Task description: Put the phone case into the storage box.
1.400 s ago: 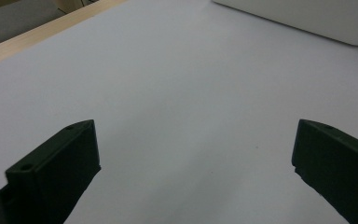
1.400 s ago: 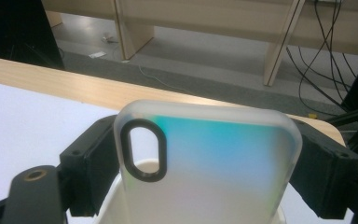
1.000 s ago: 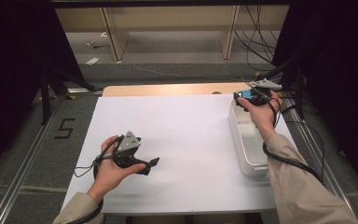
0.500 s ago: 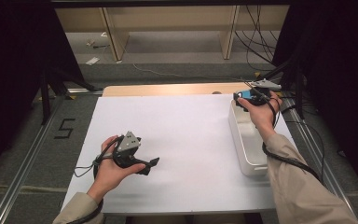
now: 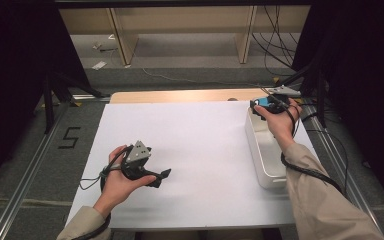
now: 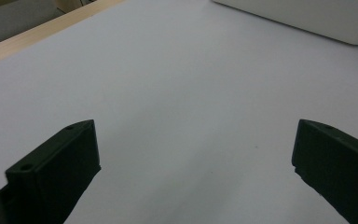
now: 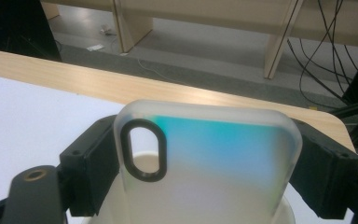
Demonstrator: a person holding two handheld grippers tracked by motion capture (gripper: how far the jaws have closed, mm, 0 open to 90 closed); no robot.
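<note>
The left gripper (image 5: 164, 176) rests low over the near-left of the white table sheet (image 5: 200, 150), jaws spread with nothing between them, evidently parked clear of the work. Farther off, the right gripper (image 5: 264, 106) pinches a translucent phone case (image 7: 209, 163) by its two long edges, camera cutout uppermost, above the far end of the white plastic bin (image 5: 260, 150), probably so the case can be lowered in or lifted clear.
</note>
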